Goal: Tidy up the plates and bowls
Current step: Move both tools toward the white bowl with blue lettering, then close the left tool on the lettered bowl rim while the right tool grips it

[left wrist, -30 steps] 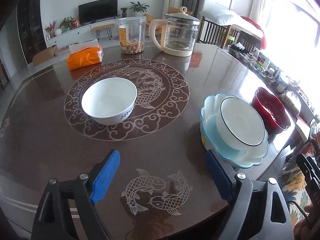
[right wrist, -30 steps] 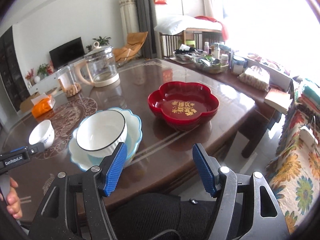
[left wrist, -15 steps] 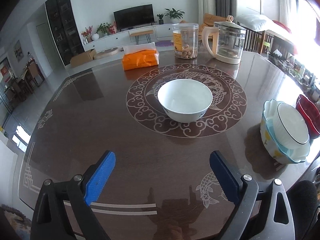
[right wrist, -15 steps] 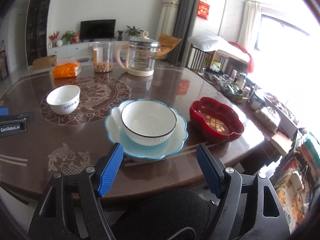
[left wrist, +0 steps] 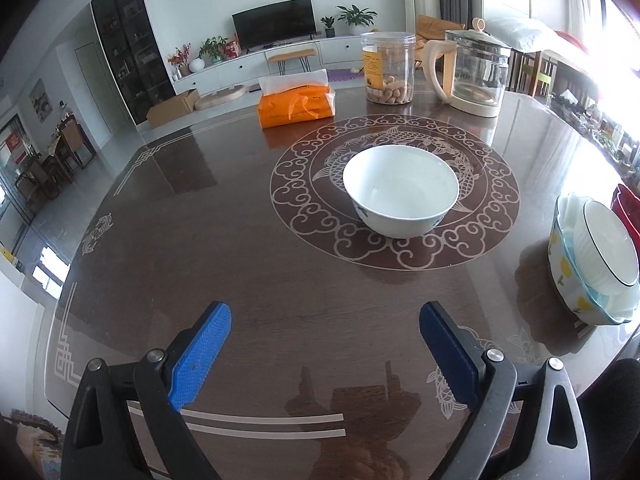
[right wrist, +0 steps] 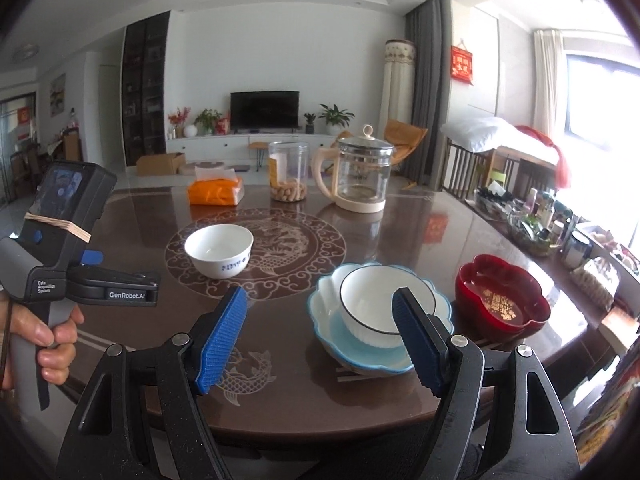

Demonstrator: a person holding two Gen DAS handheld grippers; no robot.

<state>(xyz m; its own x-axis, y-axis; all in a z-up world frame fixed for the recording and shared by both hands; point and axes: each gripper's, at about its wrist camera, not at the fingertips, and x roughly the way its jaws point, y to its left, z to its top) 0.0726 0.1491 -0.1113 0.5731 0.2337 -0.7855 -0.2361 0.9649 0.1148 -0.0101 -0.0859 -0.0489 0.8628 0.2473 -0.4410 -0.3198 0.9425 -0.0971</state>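
A white bowl with blue marks (left wrist: 400, 192) (right wrist: 219, 251) stands on the round fish pattern in the middle of the dark table (left wrist: 200, 240). At the table's right side a black-rimmed white bowl (right wrist: 386, 308) (left wrist: 610, 248) sits inside a blue scalloped dish (right wrist: 360, 354) (left wrist: 568, 276). A red lobed dish (right wrist: 502, 296) (left wrist: 626, 208) lies just right of that stack. My left gripper (left wrist: 324, 316) hovers open over bare table, short of the white bowl. My right gripper (right wrist: 320, 300) is open and empty, near the stack's front.
An orange tissue pack (left wrist: 296, 100), a clear snack jar (left wrist: 387, 68) and a glass kettle (left wrist: 476, 76) line the far side. A hand (right wrist: 44, 344) holds the left gripper's handle at the left. A cluttered shelf (right wrist: 532, 220) runs along the right; the table's near edge (right wrist: 320, 432) lies below my right gripper.
Both views swung left. The white bowl slid from left to centre-right in the left wrist view. In the right wrist view, the stack moved right and the left gripper's body appeared. Both jaws widened slightly.
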